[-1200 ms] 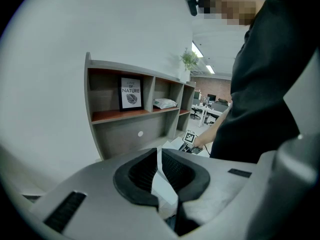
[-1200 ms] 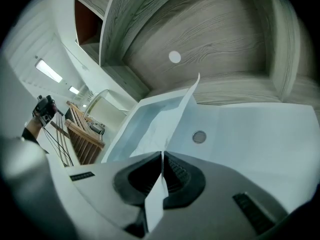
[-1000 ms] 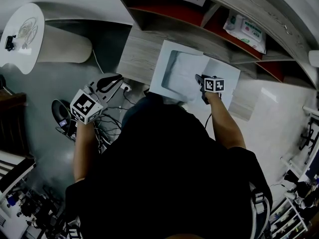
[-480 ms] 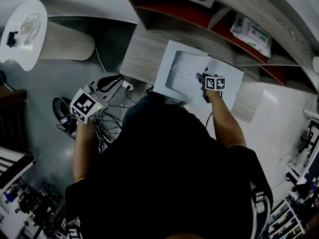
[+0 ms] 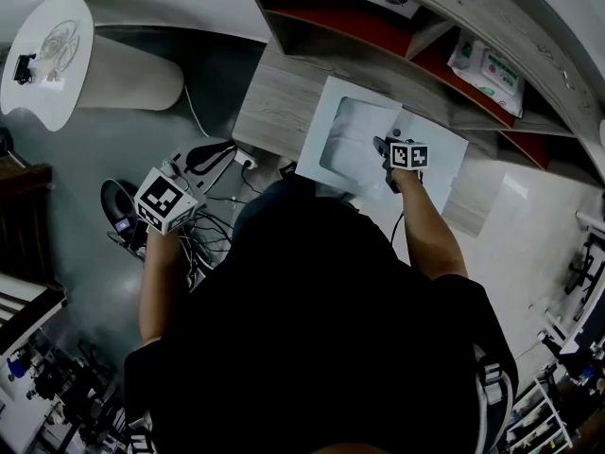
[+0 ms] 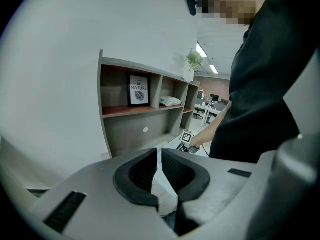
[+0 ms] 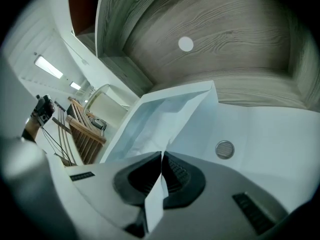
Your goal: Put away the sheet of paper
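Observation:
The white sheet of paper (image 5: pixel 345 140) lies curled over the wood-grain desk (image 5: pixel 269 102), below the shelves. My right gripper (image 5: pixel 381 146) is shut on the sheet's near edge. In the right gripper view the sheet (image 7: pixel 160 116) rises as a bent fold ahead of the jaws, and its edge is pinched in my right gripper (image 7: pixel 161 159). My left gripper (image 5: pixel 225 152) hangs low at the left, off the desk and away from the sheet. In the left gripper view my left gripper (image 6: pixel 158 156) has its jaws together at the tips with nothing held.
Red-backed shelves (image 5: pixel 378 36) run along the wall behind the desk, with a pack of wipes (image 5: pixel 487 64) on one. A white desktop (image 7: pixel 270 134) with a round grommet (image 7: pixel 224 148) lies under the sheet. A round white table (image 5: pixel 47 60) stands far left. Cables (image 5: pixel 203 235) lie on the floor.
The head view has drifted a little, so desk and sheet sit slightly further right. The right gripper keeps its hold on the sheet. The left gripper has hardly moved.

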The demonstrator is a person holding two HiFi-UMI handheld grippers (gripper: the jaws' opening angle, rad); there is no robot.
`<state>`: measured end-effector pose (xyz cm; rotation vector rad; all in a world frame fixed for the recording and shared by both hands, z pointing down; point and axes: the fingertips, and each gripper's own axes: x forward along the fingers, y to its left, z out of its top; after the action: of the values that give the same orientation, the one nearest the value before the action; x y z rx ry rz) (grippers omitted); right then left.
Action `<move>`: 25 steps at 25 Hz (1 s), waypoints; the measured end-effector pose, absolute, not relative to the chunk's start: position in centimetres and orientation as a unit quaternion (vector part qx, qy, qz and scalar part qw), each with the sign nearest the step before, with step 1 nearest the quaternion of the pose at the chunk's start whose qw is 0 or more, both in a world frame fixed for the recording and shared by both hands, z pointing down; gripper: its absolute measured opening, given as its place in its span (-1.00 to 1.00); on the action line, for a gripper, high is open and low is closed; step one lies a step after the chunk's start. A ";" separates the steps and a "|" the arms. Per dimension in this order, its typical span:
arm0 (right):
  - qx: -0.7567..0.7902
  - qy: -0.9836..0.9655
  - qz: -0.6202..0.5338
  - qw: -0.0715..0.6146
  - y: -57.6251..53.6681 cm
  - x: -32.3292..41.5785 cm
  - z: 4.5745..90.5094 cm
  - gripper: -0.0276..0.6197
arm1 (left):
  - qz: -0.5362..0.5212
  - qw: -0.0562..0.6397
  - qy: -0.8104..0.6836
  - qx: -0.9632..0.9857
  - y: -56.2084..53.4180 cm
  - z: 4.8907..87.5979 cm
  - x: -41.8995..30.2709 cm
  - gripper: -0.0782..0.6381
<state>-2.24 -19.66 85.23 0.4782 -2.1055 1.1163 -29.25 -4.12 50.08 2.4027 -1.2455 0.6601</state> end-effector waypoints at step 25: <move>0.168 -0.811 0.433 0.355 -19.6 -4.8 86.1 -0.87 | 0.238 0.182 -0.440 0.846 -4.7 50.6 -30.4 -0.72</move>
<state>-4.76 -19.59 86.10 0.4340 -2.0968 1.1180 -30.45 -4.69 50.59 2.3881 -1.2425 0.6726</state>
